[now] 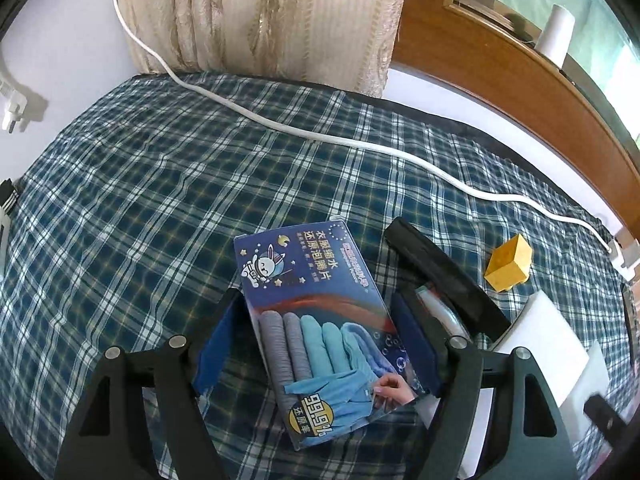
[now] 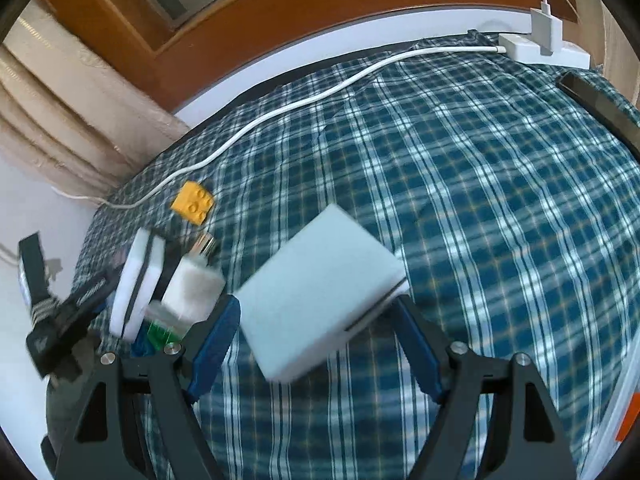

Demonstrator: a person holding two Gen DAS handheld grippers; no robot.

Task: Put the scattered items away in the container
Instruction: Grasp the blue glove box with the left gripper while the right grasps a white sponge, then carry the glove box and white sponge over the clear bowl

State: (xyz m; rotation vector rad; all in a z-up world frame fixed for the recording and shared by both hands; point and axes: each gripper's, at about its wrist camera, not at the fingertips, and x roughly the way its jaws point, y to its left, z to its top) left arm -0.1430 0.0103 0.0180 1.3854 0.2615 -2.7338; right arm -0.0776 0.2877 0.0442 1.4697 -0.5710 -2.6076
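Note:
My left gripper [image 1: 320, 344] is shut on a dark blue printed box [image 1: 316, 328], held above the checked cloth [image 1: 160, 184]. My right gripper [image 2: 316, 324] is shut on a pale blue-white sponge block [image 2: 320, 292], lifted over the cloth [image 2: 480, 200]. A yellow toy brick [image 1: 508, 262] lies to the right in the left view and at the far left in the right view [image 2: 193, 202]. A black-rimmed container [image 1: 440, 276] sits right of the box; in the right view it holds a white charger [image 2: 196, 280], a white-and-black pad [image 2: 138, 284] and a green piece [image 2: 160, 332].
A white cable [image 1: 320, 136] crosses the cloth to a power strip with a plugged adapter [image 2: 544, 44]. A beige curtain [image 1: 260, 16] and a wooden window frame [image 1: 500, 64] stand behind. A black phone-like slab [image 2: 592, 100] lies at the far right.

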